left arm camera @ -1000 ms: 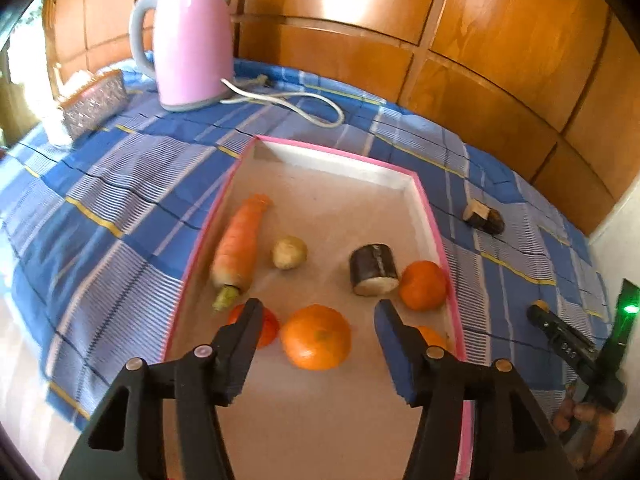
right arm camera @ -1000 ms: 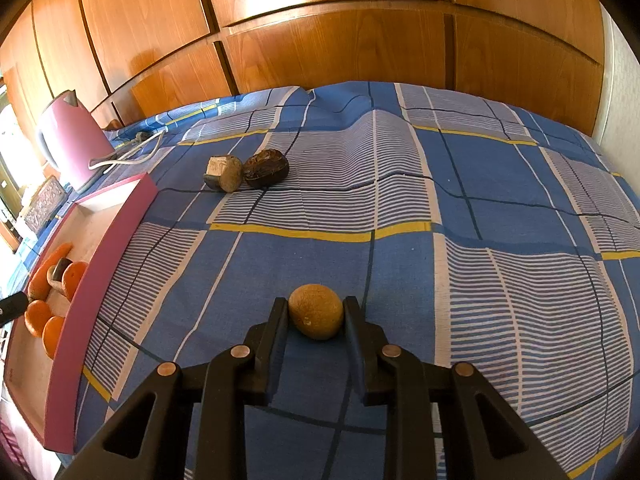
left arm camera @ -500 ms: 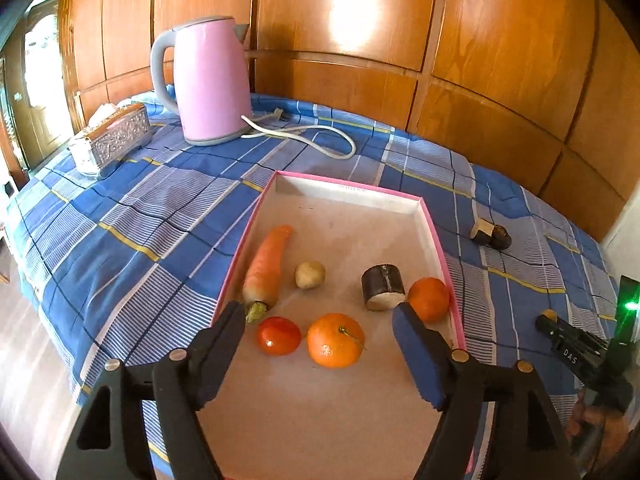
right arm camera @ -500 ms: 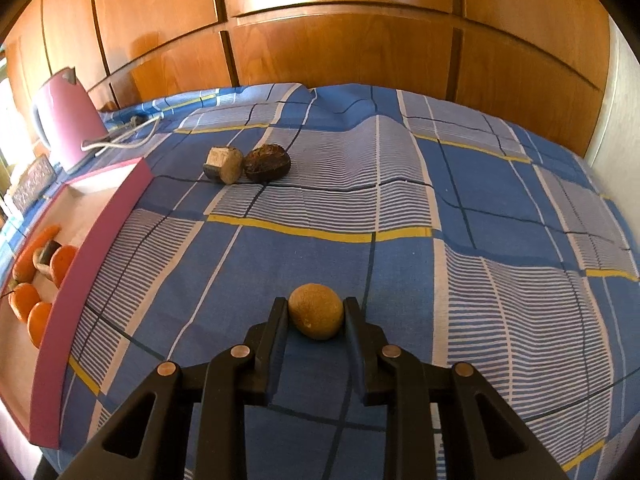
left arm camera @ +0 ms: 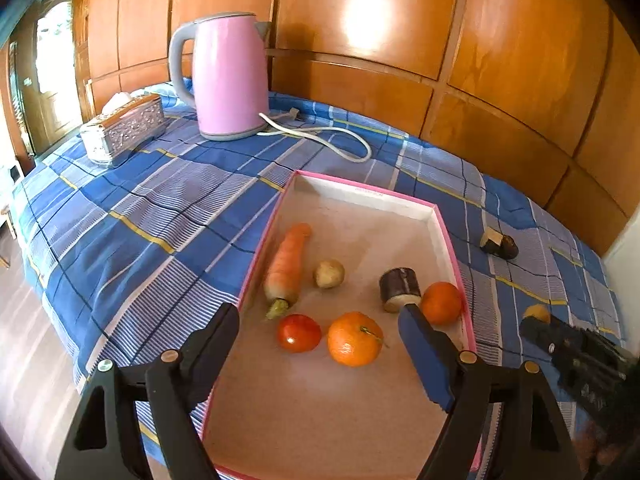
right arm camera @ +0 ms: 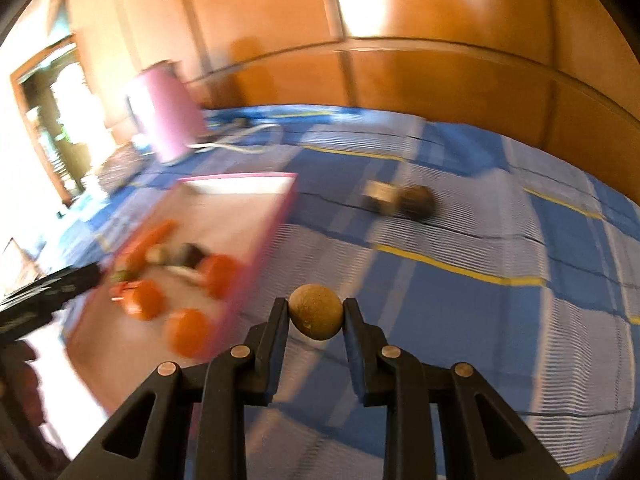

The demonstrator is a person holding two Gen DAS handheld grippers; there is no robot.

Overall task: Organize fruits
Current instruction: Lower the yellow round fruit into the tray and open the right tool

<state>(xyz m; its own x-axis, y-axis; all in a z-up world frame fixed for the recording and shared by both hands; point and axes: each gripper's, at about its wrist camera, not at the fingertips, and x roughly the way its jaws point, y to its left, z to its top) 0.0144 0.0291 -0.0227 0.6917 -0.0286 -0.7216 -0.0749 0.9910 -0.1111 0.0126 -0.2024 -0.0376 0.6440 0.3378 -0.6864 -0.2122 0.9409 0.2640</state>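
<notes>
Gripping one small round brown fruit (right arm camera: 316, 317) between its two pads, the right gripper (right arm camera: 316, 318) is closed on it and holds it above the blue checked cloth (right arm camera: 460, 304), just beside the pink rim of the tray (right arm camera: 256, 256). The gripper points downward and forward, and this view is blurred. In the left wrist view the same gripper shows at the right edge with the fruit at its tip.

The left gripper (left arm camera: 320, 344) hangs over the near part of the tray; its jaws have just been opening and now stand wide, and nothing is pressed between them. One tomato (left arm camera: 299, 333) and one orange (left arm camera: 354, 339) lie on the tray floor in the gap below.

There is one tray, a shallow box with pink walls. I count six things in it: one carrot (left arm camera: 287, 266) along the left wall, one small potato (left arm camera: 329, 274) beside it, one dark cut piece with a pale end (left arm camera: 399, 289), one orange (left arm camera: 441, 303) touching the right wall, and the tomato and the orange already told. The right wrist view seems to show one more orange thing (right arm camera: 188, 332) near the tray's front, but it is too blurred to be sure.

On the cloth, well apart from the tray, two dark pieces (left arm camera: 499, 243) lie touching each other. Further back stand one pink kettle (left arm camera: 228, 76) with a white cord (left arm camera: 320, 138) and one silver tissue box (left arm camera: 124, 128).
</notes>
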